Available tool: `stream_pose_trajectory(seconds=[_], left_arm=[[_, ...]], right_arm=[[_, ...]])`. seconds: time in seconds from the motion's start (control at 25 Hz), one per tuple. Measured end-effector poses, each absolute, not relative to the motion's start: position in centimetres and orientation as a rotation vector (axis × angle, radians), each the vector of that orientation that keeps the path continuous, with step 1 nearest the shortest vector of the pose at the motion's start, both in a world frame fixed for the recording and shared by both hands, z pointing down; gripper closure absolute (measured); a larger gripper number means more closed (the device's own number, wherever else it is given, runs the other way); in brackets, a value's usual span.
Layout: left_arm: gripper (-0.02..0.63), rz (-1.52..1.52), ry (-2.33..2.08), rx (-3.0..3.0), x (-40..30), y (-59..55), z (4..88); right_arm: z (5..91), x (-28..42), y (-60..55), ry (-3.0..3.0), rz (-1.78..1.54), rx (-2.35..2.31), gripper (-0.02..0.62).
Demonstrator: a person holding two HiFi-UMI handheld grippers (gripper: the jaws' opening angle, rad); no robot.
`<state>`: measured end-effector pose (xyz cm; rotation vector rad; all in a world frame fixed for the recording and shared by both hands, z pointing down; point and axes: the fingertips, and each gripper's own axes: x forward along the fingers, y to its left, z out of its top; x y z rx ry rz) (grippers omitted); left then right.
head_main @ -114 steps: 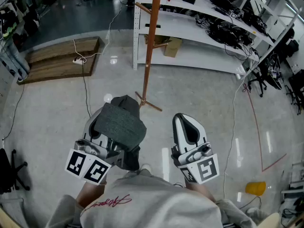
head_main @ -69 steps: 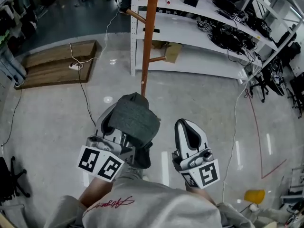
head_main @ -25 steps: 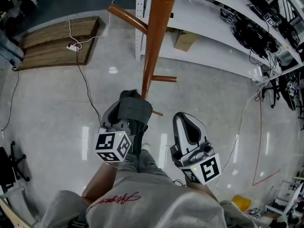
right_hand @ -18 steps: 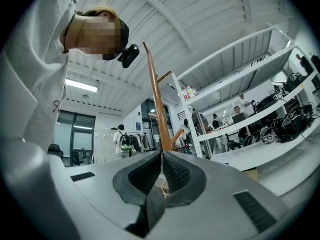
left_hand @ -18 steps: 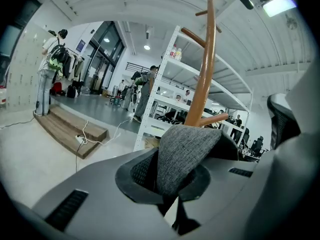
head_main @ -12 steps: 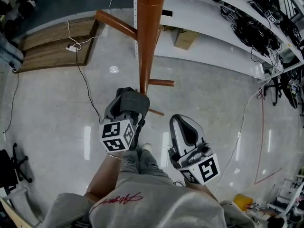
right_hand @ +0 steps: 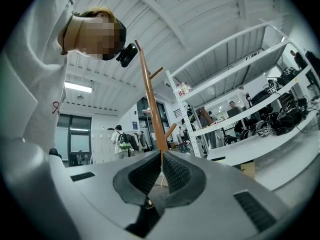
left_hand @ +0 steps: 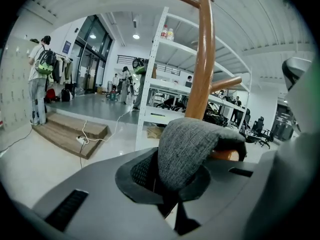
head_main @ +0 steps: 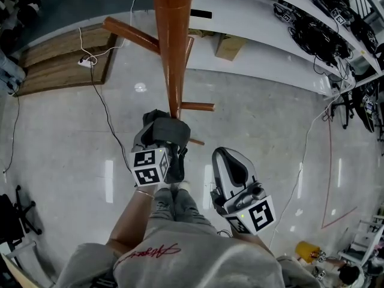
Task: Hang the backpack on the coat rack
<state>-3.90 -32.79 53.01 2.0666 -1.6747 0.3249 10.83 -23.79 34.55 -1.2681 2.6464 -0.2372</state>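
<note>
Backpack [left_hand: 192, 146], pinched by my left hand-held gripper [head_main: 157, 125], drapes over a rack peg [left_hand: 225, 155]; my right hand-held gripper [right_hand: 161, 156] is pressed together, empty.

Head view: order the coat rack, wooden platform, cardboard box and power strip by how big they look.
1. Coat rack and wooden platform: about alike. The rack's pole rises close to the camera, which inflates it, so I won't rank these two.
2. Cardboard box.
3. Power strip, smallest.

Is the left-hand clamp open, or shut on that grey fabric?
Shut. In the left gripper view, the left gripper has its jaws pinched on the grey backpack strap, which folds over their tips.
</note>
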Motion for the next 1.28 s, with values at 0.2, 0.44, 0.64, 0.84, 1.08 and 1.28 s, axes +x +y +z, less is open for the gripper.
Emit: stream_pose_trajectory(seconds=[0.2,0.44,0.64,0.84,1.08,1.28], left_arm=[[0.569,0.398,-1.651,2.084,-3.2,-33.2,54.3],[0.569,0.471,-1.608,2.11,-2.6,-34.0,55.8],[0.569,0.502,-1.604,2.169,-2.0,-34.2,56.7],[0.569,0.486,-1.606,2.278,-1.5,-34.1,57.0],[0.569,0.516,-1.662,2.4,-1.5,-33.4,57.9],[0.563,0.546,-1.664,2.466,-1.6,-32.6,58.1]], right_arm=[[35.1,10.1,-24.0,2.651,-0.275,-1.245,0.574],[36.0,9.1,-24.0,2.67,-0.304,-1.235,0.574],[36.6,9.5,-24.2,2.674,-0.305,-1.252,0.574],[37.2,9.3,-24.0,2.679,-0.311,-1.255,0.574],[37.9,8.9,-23.6,2.707,-0.324,-1.239,0.574],[38.8,8.5,-23.0,2.739,-0.341,-1.233,0.574]])
